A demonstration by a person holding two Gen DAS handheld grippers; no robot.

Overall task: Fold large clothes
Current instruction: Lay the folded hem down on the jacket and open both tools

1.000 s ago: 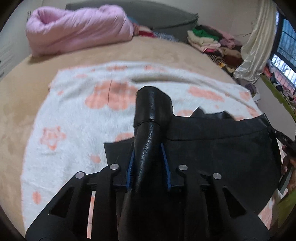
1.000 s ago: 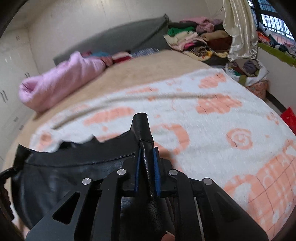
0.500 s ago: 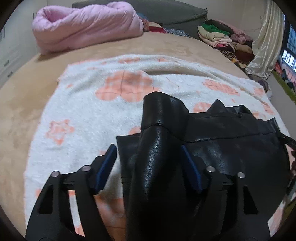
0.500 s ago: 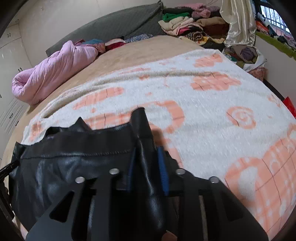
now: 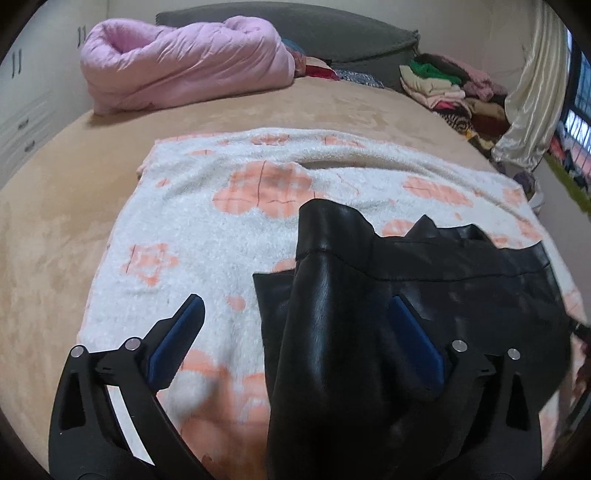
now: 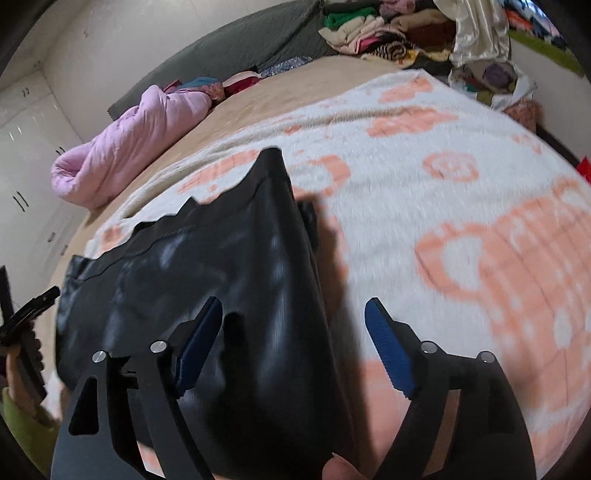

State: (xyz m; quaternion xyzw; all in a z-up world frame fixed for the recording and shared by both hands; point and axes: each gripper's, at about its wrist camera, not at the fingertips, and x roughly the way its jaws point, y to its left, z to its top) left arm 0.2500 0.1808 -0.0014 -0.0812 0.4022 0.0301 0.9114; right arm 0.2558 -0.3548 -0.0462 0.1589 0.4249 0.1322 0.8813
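The wardrobe doors [image 5: 22, 110] stand at the far left of the left wrist view, beside the tan bed surface [image 5: 55, 229]. A rolled pink quilt [image 5: 184, 70] lies at the head of the bed against the grey headboard [image 5: 332, 33]. A white blanket with orange flower print [image 5: 207, 221] is spread over the bed and carries the task item. The black leather jacket [image 5: 461, 295] lies flat on this blanket, toward the right of that view, with 1 sleeve [image 5: 325, 295] folded over its body and running up between the 2 fingers of the left gripper [image 5: 295, 321]. The left gripper jaws are opening and stand wide apart; the left blue pad is clear of the sleeve, and the right pad lies over the jacket body with no visible pressure on it. A pile of folded clothes [image 5: 450, 88] and a cream curtain [image 5: 532, 92] occupy the far right. In the right wrist view, the jacket [image 6: 184, 280] fills the left half, and its other sleeve [image 6: 280, 295] runs up between the pads of the right gripper [image 6: 295, 325]. The right gripper jaws are opening, and neither pad presses the sleeve. The flower blanket [image 6: 461, 192] covers the right half.
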